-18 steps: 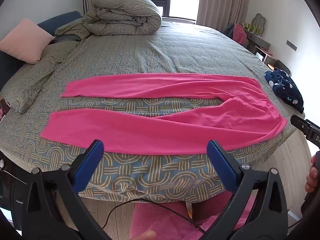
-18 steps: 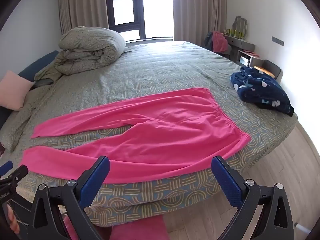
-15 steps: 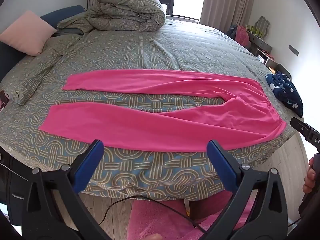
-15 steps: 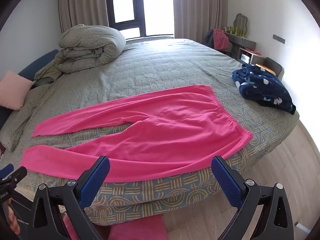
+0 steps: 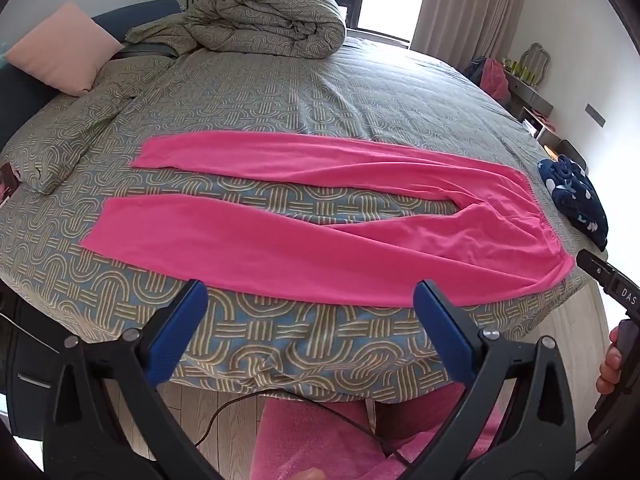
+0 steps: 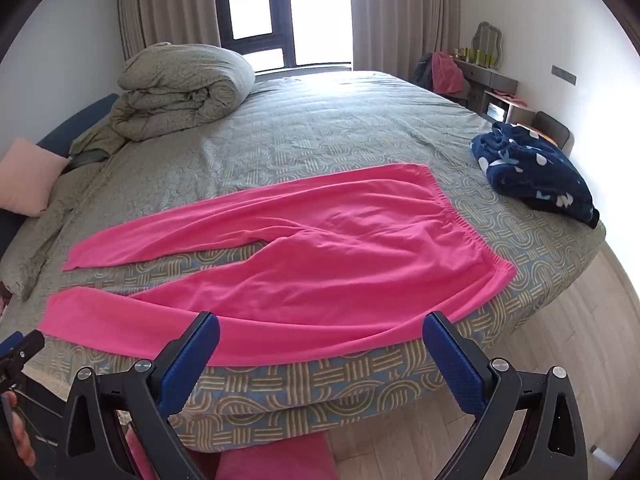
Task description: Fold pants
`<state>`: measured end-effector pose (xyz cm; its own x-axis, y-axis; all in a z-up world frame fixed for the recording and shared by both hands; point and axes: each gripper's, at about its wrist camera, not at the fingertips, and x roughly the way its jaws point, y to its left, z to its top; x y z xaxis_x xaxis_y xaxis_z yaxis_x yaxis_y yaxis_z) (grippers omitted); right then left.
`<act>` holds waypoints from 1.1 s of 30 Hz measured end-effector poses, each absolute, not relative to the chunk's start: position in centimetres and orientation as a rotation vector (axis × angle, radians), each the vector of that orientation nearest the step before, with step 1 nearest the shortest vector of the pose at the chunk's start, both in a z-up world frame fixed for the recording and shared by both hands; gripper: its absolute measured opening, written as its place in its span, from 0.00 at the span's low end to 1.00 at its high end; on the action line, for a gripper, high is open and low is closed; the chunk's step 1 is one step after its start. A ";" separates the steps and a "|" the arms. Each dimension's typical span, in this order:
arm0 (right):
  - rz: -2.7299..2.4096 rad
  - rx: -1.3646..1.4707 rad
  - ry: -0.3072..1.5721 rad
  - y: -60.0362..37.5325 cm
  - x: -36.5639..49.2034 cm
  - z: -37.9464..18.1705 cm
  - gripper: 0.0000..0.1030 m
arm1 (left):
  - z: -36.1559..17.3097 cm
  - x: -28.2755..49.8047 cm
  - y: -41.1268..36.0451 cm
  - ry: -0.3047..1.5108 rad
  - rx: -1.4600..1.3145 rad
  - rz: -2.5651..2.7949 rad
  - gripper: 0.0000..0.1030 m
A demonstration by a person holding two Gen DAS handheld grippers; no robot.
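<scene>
The pants (image 5: 332, 240) lie flat and fully unfolded on the bed (image 5: 280, 92), along its near edge, with the waistband (image 6: 464, 220) to the right and both legs running left. The legs are apart, with a strip of bedcover showing between them. No fold has been made; judging from this layout, the whole task remains: lay one leg over the other, then fold the length down. The left gripper (image 5: 310, 300) hangs just off the bed edge, jaws spread and holding nothing. The right gripper (image 6: 320, 332) sits likewise near the edge, jaws spread and empty, not touching the cloth. A dark blue garment (image 6: 536, 176) lies apart on the right corner, clear of the pants.
</scene>
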<state>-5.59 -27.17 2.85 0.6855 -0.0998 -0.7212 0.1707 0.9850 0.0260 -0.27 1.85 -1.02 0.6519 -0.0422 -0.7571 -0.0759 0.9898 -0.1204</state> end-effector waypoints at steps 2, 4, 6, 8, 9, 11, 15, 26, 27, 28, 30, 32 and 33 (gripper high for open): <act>-0.156 0.100 0.806 -27.4 -5.6 2.7 1.00 | -1.0 -0.1 1.7 0.866 -0.152 0.000 0.99; -0.163 0.100 0.805 -27.5 -5.7 2.7 1.00 | -1.1 0.0 1.7 0.872 -0.156 -0.012 0.99; -0.165 0.098 0.804 -27.5 -5.8 2.7 1.00 | -1.1 0.1 1.7 0.874 -0.153 -0.013 0.99; -0.168 0.096 0.802 -27.6 -5.8 2.7 1.00 | -1.1 0.0 1.7 0.873 -0.147 -0.011 0.99; -0.170 0.094 0.801 -27.6 -5.8 2.7 1.00 | -1.1 0.0 1.8 0.872 -0.145 -0.010 0.99; -0.172 0.092 0.799 -27.6 -5.8 2.8 1.00 | -1.2 0.0 1.9 0.872 -0.145 -0.007 0.99; -0.170 0.094 0.798 -27.6 -5.7 2.7 1.00 | -1.3 -0.1 2.2 0.879 -0.150 -0.005 0.99; -0.168 0.086 0.748 -27.3 -5.8 3.2 1.00 | -1.5 0.1 2.1 0.913 -0.166 0.012 0.99; -0.172 0.084 0.739 -27.3 -5.9 3.3 1.00 | -1.4 0.1 2.1 0.911 -0.166 0.017 0.99; -0.179 0.082 0.727 -27.3 -5.9 3.5 1.00 | -1.4 0.1 2.2 0.911 -0.164 0.025 0.99; -0.194 0.080 0.700 -27.3 -6.0 3.7 1.00 | -1.4 0.2 2.3 0.915 -0.154 0.036 0.99; -0.194 0.080 0.685 -27.2 -6.0 4.0 1.00 | -1.4 0.1 2.2 0.912 -0.144 0.038 0.99; -0.190 0.081 0.685 -27.0 -6.0 4.0 1.00 | -1.4 0.1 2.2 0.907 -0.137 0.040 0.99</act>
